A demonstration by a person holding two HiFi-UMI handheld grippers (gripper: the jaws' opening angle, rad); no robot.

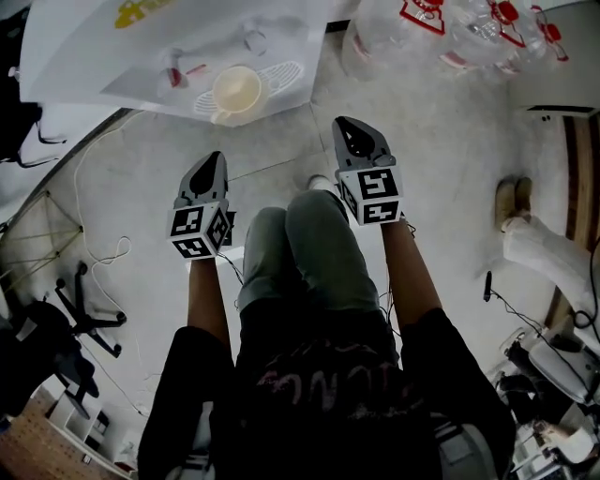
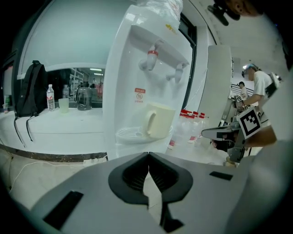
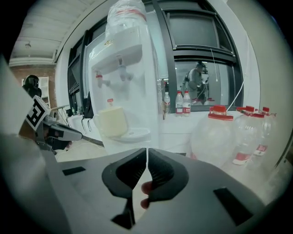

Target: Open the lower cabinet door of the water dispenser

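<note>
water dispenser [image 2: 124, 91], lower door hidden

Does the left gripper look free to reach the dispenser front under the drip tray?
Probably yes: the left gripper faces the water dispenser with only floor showing between them. Its jaws are shut.

no legible words or numbers, small red warning label [image 2: 139, 93] on water dispenser [image 2: 130, 55] front too blurred to read, yellow print [image 1: 141, 11] on its casing unreadable, black-and-white square coded markers on left gripper [image 1: 214, 159] and right gripper [image 1: 351, 125], red labels on water bottles [image 3: 242, 137] illegible
</note>
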